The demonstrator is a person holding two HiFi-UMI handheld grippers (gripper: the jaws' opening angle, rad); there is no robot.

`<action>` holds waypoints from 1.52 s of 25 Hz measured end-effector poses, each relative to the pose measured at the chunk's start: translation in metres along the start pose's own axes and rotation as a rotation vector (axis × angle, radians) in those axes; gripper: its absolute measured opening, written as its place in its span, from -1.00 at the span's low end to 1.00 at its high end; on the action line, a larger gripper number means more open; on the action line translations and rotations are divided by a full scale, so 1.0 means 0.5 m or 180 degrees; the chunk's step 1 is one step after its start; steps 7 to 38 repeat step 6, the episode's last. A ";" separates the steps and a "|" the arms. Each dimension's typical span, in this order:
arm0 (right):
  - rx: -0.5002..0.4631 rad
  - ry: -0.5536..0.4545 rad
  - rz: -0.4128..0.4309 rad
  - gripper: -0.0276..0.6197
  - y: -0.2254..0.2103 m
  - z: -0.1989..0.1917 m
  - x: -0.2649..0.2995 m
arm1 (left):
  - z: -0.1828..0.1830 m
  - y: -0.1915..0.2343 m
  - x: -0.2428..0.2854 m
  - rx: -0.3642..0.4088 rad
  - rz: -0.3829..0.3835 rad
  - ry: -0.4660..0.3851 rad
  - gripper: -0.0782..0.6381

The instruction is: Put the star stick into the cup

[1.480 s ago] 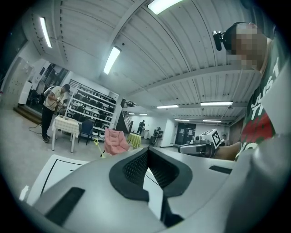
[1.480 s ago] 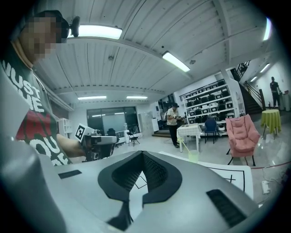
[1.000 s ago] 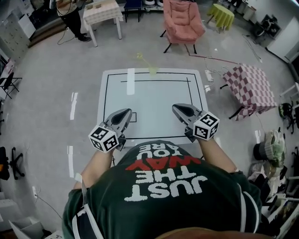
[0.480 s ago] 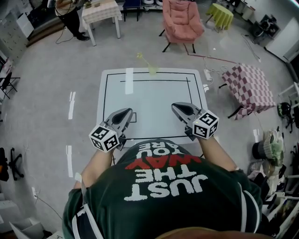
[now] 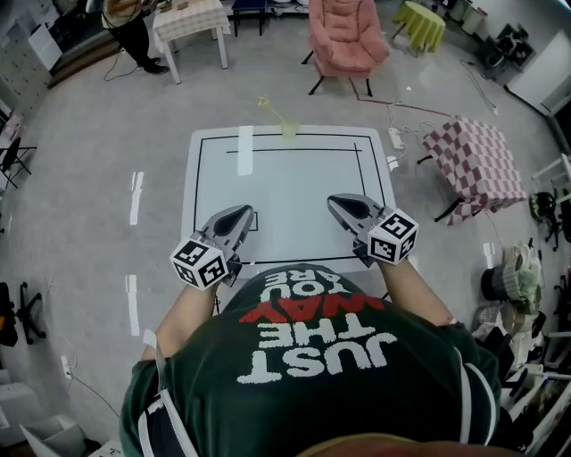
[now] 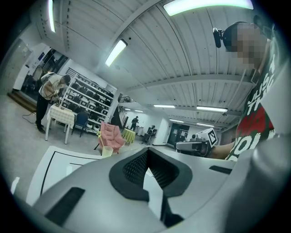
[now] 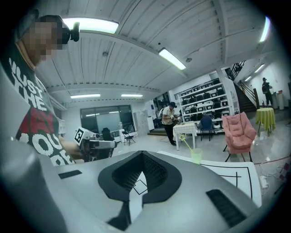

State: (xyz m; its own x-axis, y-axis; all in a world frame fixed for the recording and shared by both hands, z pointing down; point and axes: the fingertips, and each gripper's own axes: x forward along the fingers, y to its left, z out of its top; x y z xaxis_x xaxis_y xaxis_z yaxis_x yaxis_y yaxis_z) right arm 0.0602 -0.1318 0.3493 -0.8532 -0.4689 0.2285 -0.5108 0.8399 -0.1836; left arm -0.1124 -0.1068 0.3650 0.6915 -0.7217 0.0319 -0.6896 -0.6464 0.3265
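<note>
A pale green cup [image 5: 289,130] stands at the far edge of the white table [image 5: 285,192], and the yellow star stick [image 5: 272,111] leans out of it to the left. Both grippers hover over the table's near edge, far from the cup. My left gripper [image 5: 241,213] is shut and holds nothing. My right gripper [image 5: 336,203] is also shut and holds nothing. The left gripper view shows the cup [image 6: 107,151] small beyond the closed jaws [image 6: 147,159]. In the right gripper view the cup [image 7: 196,155] and stick [image 7: 185,142] show past the jaws [image 7: 142,157].
Black lines mark a rectangle on the table. A pink armchair [image 5: 346,40], a checkered small table [image 5: 478,166] and a white table [image 5: 187,22] with a person [image 5: 132,27] beside it stand on the floor around.
Both grippers stay where they were, still shut. Only the head view has shifted slightly, so the table sits a little higher in the picture.
</note>
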 end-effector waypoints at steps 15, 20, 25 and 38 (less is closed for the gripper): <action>-0.0005 -0.0009 -0.0008 -0.82 -0.007 0.000 -0.002 | -0.001 0.001 0.008 0.0002 -0.0014 -0.0003 -0.76; -0.0005 -0.0009 -0.0008 -0.82 -0.007 0.000 -0.002 | -0.001 0.001 0.008 0.0002 -0.0014 -0.0003 -0.76; -0.0005 -0.0009 -0.0008 -0.82 -0.007 0.000 -0.002 | -0.001 0.001 0.008 0.0002 -0.0014 -0.0003 -0.76; -0.0005 -0.0009 -0.0008 -0.82 -0.007 0.000 -0.002 | -0.001 0.001 0.008 0.0002 -0.0014 -0.0003 -0.76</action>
